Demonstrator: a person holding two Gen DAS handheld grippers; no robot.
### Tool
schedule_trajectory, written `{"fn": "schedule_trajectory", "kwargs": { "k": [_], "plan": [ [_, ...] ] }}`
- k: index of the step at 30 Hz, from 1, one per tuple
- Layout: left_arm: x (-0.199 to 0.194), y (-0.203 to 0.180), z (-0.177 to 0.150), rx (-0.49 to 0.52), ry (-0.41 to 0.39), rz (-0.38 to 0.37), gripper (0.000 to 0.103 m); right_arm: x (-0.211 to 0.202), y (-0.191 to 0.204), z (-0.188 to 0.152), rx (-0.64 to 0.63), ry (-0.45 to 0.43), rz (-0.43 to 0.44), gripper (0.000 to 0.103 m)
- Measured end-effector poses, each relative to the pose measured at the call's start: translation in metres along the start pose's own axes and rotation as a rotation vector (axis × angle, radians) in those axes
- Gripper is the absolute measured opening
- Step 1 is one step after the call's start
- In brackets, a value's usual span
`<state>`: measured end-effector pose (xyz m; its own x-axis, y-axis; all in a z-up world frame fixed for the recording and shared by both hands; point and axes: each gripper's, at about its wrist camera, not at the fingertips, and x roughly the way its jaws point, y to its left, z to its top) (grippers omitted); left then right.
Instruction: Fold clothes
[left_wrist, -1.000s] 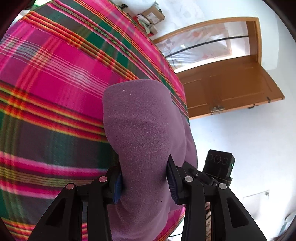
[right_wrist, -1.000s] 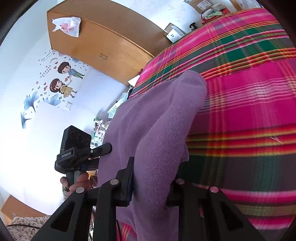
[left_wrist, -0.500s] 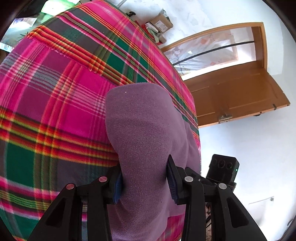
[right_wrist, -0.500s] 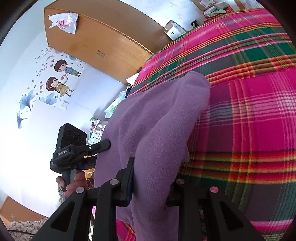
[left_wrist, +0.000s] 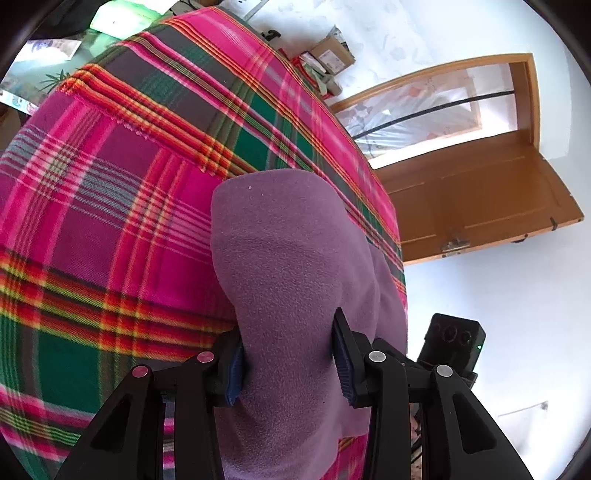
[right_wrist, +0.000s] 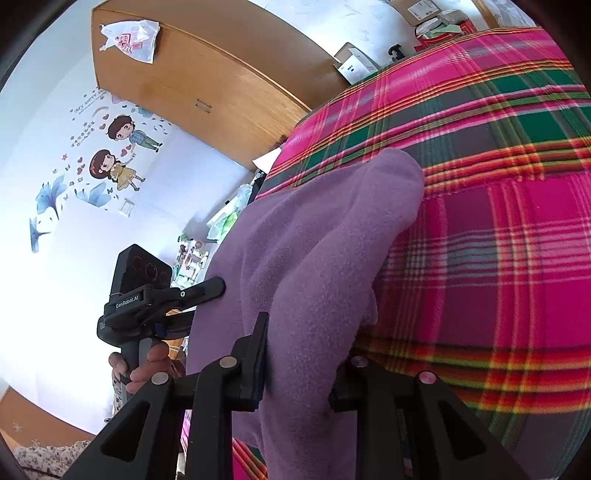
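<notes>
Left tongs: the left tongs (left_wrist: 288, 358) are clamping a thick bunch of the purple fleece garment (left_wrist: 295, 280), cloth filling the gap between the blue pads (left_wrist: 341, 363).
Right tongs: the right tongs (right_wrist: 301, 363) are gripping another bunch of the same garment (right_wrist: 314, 251), pinched tight.
Garment: it is draping from both grips down onto the plaid blanket (left_wrist: 110, 206), its far rounded end lying toward 12 o'clock.
Step, as I judge it: carrying the held edge over to make a fold.
Doing it well: keeping both grips level and evenly spaced, so the fleece is laying down flat toward 12 o'clock without twisting.
Risk: thick fleece bunching under one side.
Beyond: a wooden door (left_wrist: 480, 199) is standing at 3 o'clock.
</notes>
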<state>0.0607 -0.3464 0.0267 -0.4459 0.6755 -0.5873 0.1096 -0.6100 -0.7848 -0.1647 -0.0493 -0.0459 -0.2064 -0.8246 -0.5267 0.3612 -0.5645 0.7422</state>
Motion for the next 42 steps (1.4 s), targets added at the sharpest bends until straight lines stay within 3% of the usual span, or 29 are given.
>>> {"fn": "schedule_trajectory", "kwargs": {
  "k": [14, 24, 42],
  "plan": [
    [0.002, 0.013, 0.005, -0.015, -0.005, 0.021, 0.042, 0.019, -0.002, 0.006, 0.003, -0.015, -0.042, 0.027],
    [0.001, 0.025, -0.002, -0.027, 0.019, 0.018, 0.047, 0.023, -0.007, 0.003, 0.014, -0.014, -0.091, 0.041],
    [-0.022, 0.036, -0.019, -0.072, -0.025, 0.066, 0.050, -0.015, -0.008, -0.024, -0.029, -0.051, -0.167, 0.047]
  ]
}}
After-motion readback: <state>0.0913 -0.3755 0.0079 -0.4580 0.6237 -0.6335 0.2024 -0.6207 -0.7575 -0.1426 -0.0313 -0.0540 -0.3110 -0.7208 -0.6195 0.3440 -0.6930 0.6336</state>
